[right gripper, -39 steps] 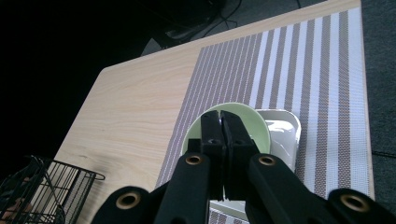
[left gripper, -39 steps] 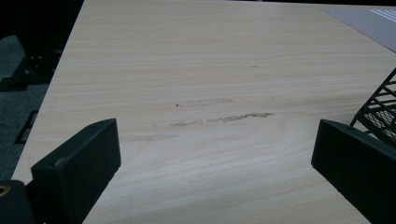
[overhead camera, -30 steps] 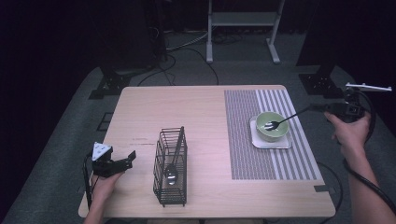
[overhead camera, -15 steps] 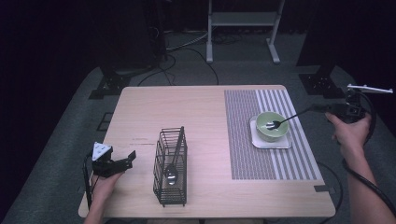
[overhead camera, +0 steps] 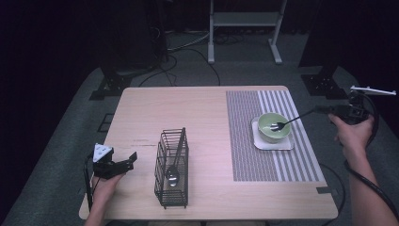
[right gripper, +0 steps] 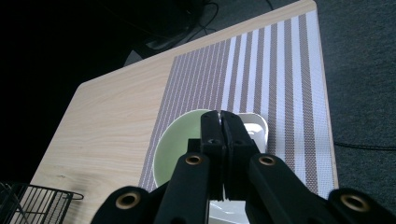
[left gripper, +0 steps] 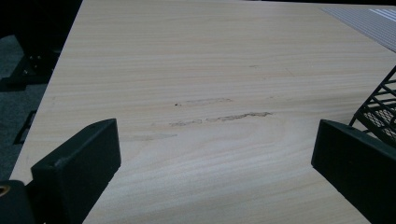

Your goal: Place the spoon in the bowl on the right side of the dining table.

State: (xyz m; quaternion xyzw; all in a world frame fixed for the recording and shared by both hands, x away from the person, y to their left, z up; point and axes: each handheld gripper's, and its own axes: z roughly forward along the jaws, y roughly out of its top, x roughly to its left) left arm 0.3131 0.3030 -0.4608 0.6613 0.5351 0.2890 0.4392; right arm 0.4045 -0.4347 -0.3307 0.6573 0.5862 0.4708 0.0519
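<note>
Barely shifted since a second ago: right claw clamped on the handle end of a fork, tines resting inside the green bowl, same pose as in both earlier high views. Left claw parked with jaws wide apart and empty, left of the wire caddy, low over the wooden surface. Judged step: lifting the fork out of the bowl for carriage toward the caddy, where a spoon already stands bowl-down. Next move likely calls for raising the tines clear of the bowl's rim without tipping the bowl on its white square plate, then swinging left across the striped mat and turning the fork upright for a drop between the wires. Slim, dark-looking metal fork, long thin handle, small tines; held far out at the end, so apt to pivot in a light grip. Seen from the right gripper view, jaws pressed nearly together above the bowl.
</note>
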